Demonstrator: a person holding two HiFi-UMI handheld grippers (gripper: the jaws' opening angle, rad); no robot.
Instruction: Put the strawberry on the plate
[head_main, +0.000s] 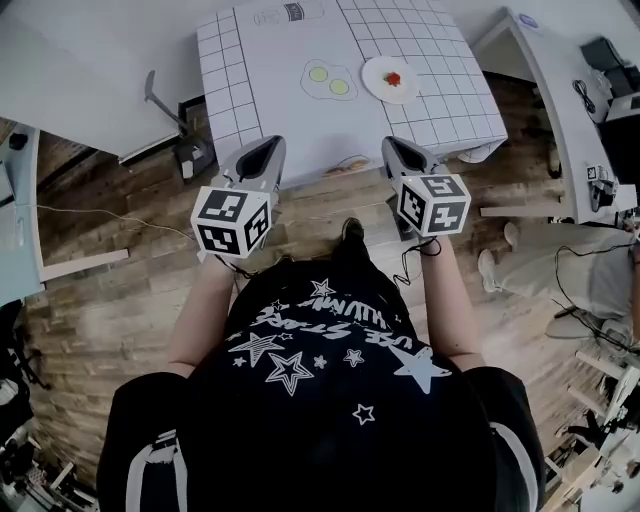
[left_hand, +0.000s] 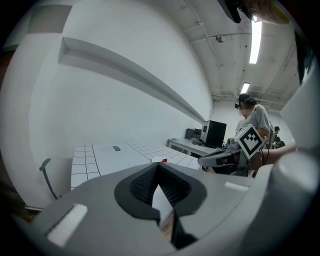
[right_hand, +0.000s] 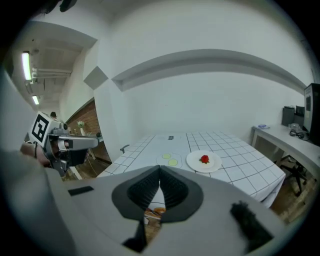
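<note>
A red strawberry (head_main: 393, 78) lies on a round white plate (head_main: 378, 88) on the table with the white gridded cloth (head_main: 250, 90). The right gripper view shows the strawberry (right_hand: 204, 159) on the plate (right_hand: 195, 164) well ahead. In the left gripper view only a red speck of the strawberry (left_hand: 164, 160) shows above the jaws. Both grippers hang over the wooden floor just short of the table's near edge. My left gripper (head_main: 268, 150) is shut and empty. My right gripper (head_main: 400, 150) is shut with nothing in it.
A fried-egg toy (head_main: 329, 80) lies left of the plate. A long white desk (head_main: 560, 90) with gear stands at the right, and another white table (head_main: 80, 70) at the left. A person's legs (head_main: 545, 262) are at the right.
</note>
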